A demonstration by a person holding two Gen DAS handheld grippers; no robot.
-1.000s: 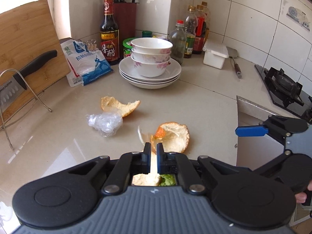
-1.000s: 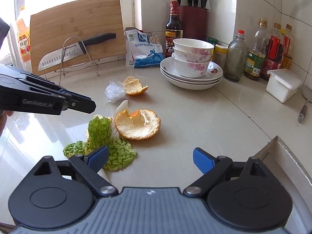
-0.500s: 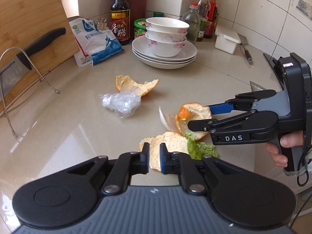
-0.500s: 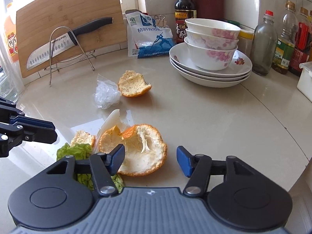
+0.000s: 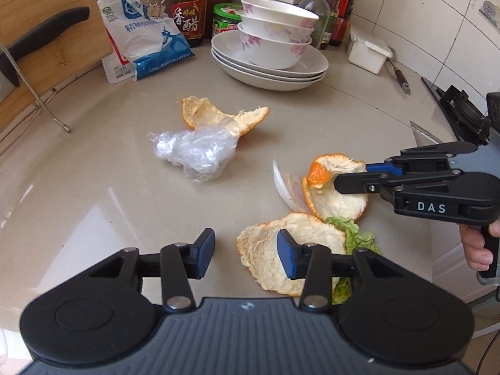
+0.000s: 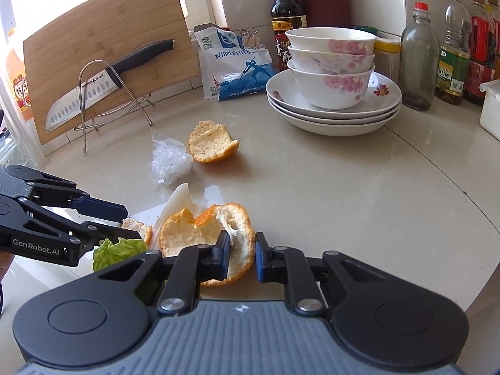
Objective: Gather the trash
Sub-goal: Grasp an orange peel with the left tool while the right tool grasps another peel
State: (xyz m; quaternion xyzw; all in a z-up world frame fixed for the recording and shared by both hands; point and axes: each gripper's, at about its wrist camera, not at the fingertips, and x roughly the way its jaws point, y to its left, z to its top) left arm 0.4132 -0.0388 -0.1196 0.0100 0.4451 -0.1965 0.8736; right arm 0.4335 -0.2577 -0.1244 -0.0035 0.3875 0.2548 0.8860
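Trash lies on the beige counter. My right gripper (image 6: pixel 240 257) is closing around the rim of a large orange peel (image 6: pixel 200 234), which also shows in the left wrist view (image 5: pixel 339 192); its jaws are narrow, with a small gap on the right side. My left gripper (image 5: pixel 246 254) is open and empty above a flat peel (image 5: pixel 265 250) and green lettuce (image 5: pixel 356 237). A third peel (image 5: pixel 218 115) and crumpled clear plastic (image 5: pixel 193 151) lie farther back. A white onion slice (image 5: pixel 284 184) lies beside the large peel.
Stacked plates and bowls (image 5: pixel 275 47) stand at the back, with a salt bag (image 5: pixel 140 43), vinegar bottle (image 5: pixel 190 3), other bottles, a white box (image 5: pixel 368 51) and a cutting board with knife (image 6: pixel 109 68). The stove (image 5: pixel 462 115) is at the right.
My left gripper has opened and let the flat peel and lettuce lie on the counter. My right gripper has moved in and narrowed its jaws around the large peel's rim.
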